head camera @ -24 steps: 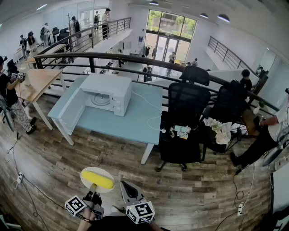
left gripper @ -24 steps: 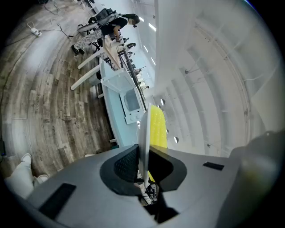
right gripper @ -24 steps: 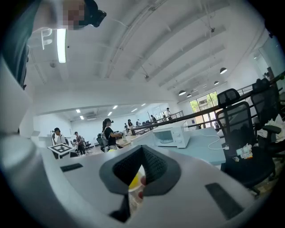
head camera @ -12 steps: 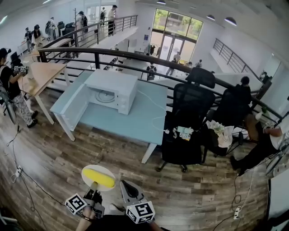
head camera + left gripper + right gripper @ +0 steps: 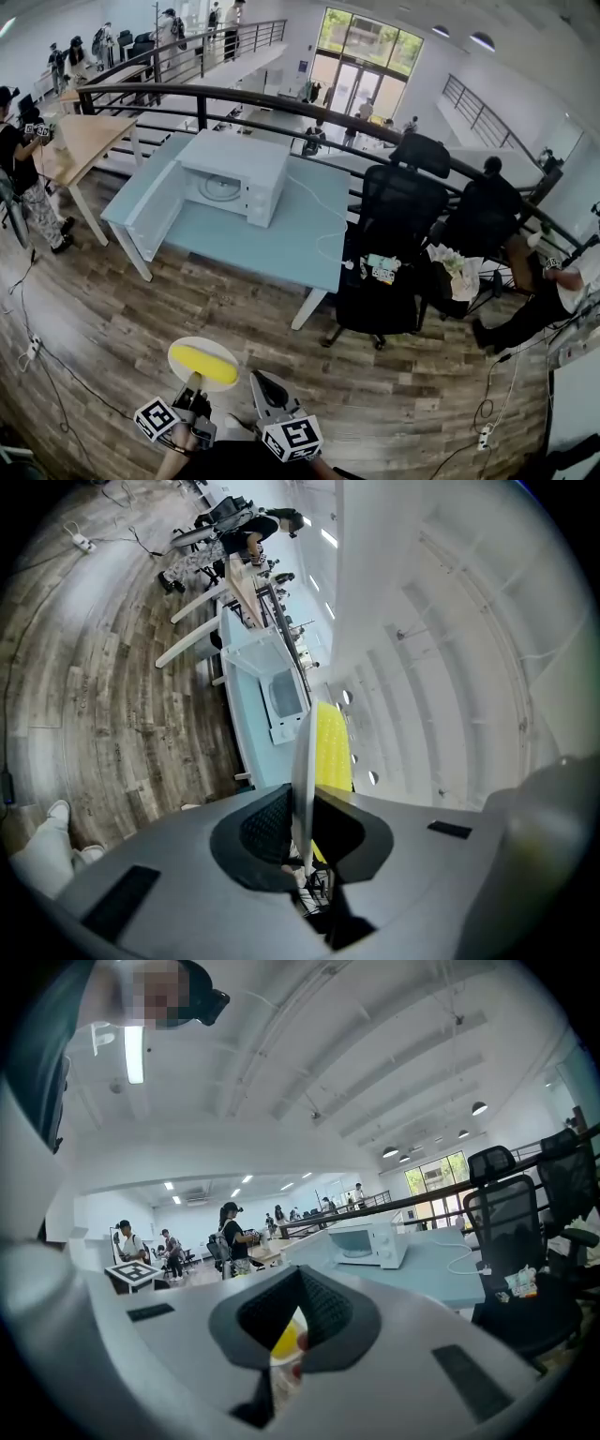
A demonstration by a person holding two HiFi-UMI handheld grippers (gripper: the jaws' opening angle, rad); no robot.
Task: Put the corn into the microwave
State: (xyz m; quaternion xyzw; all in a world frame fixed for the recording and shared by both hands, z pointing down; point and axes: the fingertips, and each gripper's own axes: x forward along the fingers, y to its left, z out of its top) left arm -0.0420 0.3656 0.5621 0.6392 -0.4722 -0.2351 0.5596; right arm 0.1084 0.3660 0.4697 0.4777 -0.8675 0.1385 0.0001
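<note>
Above wood-plank floor (image 5: pixel 112 319), left gripper (image 5: pixel 302 808) pinches a round white plate (image 5: pixel 186 350) of yellow corn (image 5: pixel 203 364); right gripper (image 5: pixel 262 384) has jaws together.

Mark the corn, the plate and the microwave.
corn (image 5: pixel 203 367): head view, middle of the cob.
plate (image 5: pixel 210 342): head view, bare far rim.
microwave (image 5: pixel 234 155): head view, top panel.

Worn, grainy wood planks cover the floor (image 5: pixel 141 309); the surface (image 5: pixel 281 244) looks smooth and matt, the microwave (image 5: pixel 234 161) casing faintly glossy.
</note>
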